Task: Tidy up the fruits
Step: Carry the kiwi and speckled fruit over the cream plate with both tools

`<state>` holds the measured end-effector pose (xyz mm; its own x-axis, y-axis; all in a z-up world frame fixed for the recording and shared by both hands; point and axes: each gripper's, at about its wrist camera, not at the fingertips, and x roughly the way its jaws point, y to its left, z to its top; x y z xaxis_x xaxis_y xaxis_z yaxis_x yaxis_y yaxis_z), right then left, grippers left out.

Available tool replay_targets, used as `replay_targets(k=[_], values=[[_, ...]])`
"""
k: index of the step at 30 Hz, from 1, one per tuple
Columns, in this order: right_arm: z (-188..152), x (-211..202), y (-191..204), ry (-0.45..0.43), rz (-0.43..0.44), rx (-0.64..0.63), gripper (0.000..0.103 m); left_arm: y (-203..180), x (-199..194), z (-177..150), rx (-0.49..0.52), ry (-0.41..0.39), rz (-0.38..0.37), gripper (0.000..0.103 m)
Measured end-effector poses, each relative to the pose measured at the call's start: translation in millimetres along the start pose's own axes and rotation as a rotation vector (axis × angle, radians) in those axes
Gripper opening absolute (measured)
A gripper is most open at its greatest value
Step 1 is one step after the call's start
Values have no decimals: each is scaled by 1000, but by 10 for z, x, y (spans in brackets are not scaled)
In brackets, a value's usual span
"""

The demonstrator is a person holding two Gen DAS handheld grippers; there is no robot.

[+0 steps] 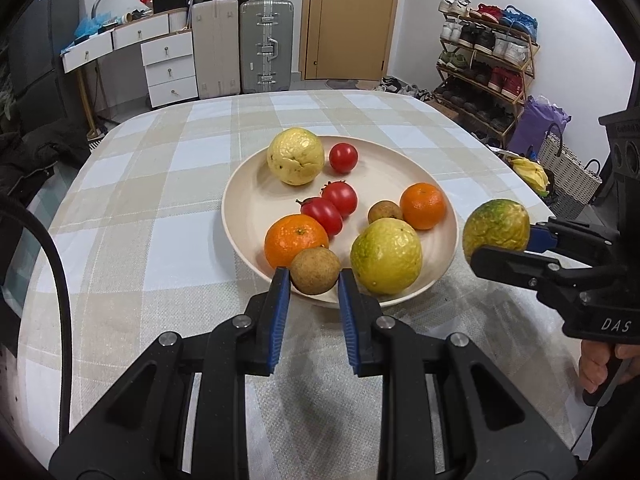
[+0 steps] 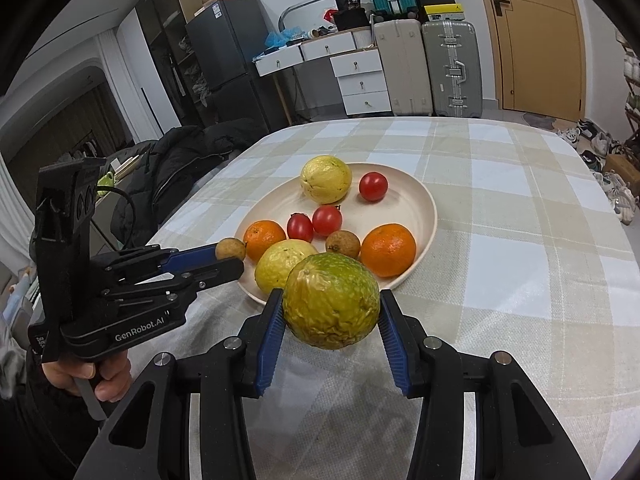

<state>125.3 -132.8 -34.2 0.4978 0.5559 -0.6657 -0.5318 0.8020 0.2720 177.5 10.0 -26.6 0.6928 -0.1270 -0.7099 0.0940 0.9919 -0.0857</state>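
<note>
Left gripper [image 1: 314, 276] pinched a longan [image 1: 315, 271], right gripper [image 2: 331, 308] a passion fruit [image 2: 331, 300]; best released gently inside plate [image 1: 240, 208] rim, six o'clock.

A: We count 1 plate [image 1: 240, 200] on the checked table, and 3 red tomatoes: [image 1: 343, 157], [image 1: 340, 198], [image 1: 322, 215].

B: We make it 2 oranges, [image 1: 295, 245] and [image 1: 423, 205]. And 2 small brown fruits: 1 on the plate [image 1: 385, 212], 1 at the near rim [image 1: 315, 271].

A: Big wrinkled yellow-green fruits, we get 3: 2 on the plate, [image 1: 295, 156] and [image 1: 386, 255], plus 1 off to the side [image 1: 496, 225].

B: So we tally 10 pieces of fruit and 2 grippers, [image 1: 314, 276] and [image 2: 331, 304].
</note>
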Motion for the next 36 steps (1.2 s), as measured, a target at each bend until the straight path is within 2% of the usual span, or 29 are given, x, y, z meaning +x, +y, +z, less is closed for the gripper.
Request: replay_targets(k=[14, 36], values=[[166, 247, -30, 45, -2, 12, 46, -109, 190, 76, 18, 29, -8, 22], [292, 369, -92, 44, -39, 8, 46, -14, 355, 183, 2, 17, 29, 22]])
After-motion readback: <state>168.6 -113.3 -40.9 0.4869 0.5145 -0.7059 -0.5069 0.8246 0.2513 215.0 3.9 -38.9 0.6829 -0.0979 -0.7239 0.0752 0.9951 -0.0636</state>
